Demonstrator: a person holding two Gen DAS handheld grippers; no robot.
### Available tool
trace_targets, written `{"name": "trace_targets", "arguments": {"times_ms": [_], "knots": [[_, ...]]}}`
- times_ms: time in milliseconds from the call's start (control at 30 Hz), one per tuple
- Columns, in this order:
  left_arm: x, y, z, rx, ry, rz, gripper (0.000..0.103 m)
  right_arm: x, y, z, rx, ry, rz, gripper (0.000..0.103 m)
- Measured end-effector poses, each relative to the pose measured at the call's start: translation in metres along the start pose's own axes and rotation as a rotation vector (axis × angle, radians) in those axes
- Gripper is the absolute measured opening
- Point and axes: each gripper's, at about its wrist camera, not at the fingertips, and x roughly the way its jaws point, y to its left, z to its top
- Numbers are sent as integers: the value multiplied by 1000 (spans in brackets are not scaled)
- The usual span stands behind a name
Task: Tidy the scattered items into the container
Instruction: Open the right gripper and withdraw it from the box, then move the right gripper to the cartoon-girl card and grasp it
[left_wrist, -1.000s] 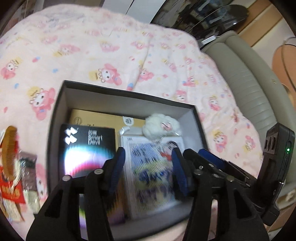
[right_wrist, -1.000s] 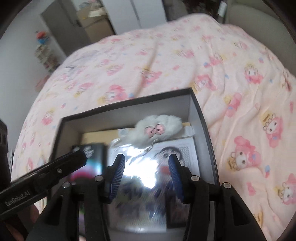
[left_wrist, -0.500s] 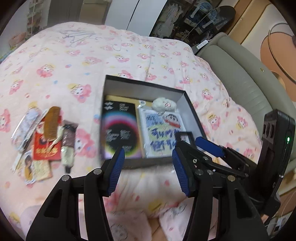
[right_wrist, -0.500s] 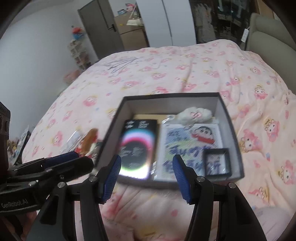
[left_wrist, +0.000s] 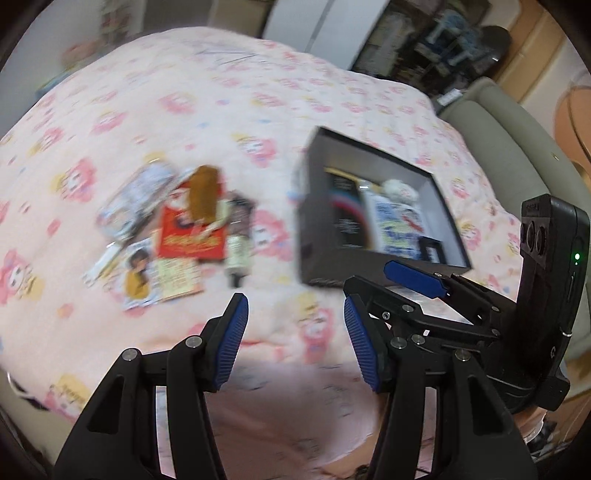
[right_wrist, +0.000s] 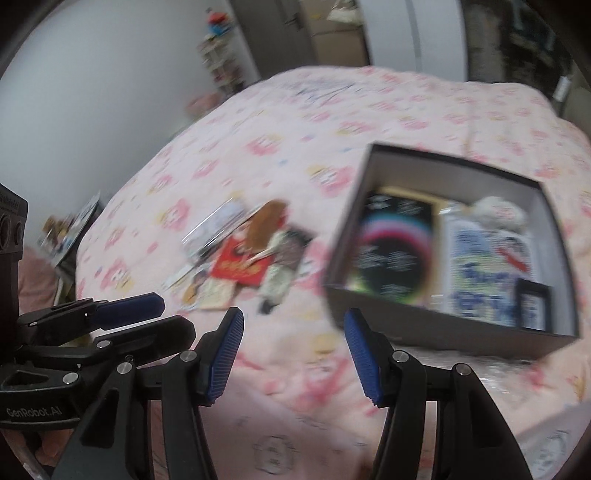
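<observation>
Left gripper (left_wrist: 291, 332): jaws spread apart, nothing between the blue pads, held above the near edge of the bed.
Right gripper (right_wrist: 293, 339): jaws likewise spread and empty; it sits just to the right of the left one, which shows at the left edge of its view.
Box (left_wrist: 328, 266): dark, open-topped, on the pink cartoon-print bedspread (left_wrist: 221, 110), ahead and to the right of both grippers, apart from them.
Box contents: a black carton with a rainbow ring (right_wrist: 393, 251), a blue-and-white printed packet (right_wrist: 487, 269), a white fluffy toy (right_wrist: 498, 212) at the far wall, a small black frame (right_wrist: 533, 304) in the near right corner.
Scattered pile: ahead and left of the left gripper, well apart from its pads, left of the box.
Pile items: brown comb (left_wrist: 205, 195) lying on a red packet (left_wrist: 192, 236), a clear-wrapped pack (left_wrist: 138, 195), a card with a figure (left_wrist: 138, 273), a small tube (left_wrist: 238, 251); motion blur hides finer detail.
</observation>
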Motion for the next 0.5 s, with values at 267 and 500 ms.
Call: {"name": "trace_targets", "arguments": {"times_ms": [267,500], "knots": [[5,81,-8,-144,11,54,55,68,42,4,-22,134,119,54],[34,163,-8,-316,42,46,54,122,47,9,-47,226,71,54]]}}
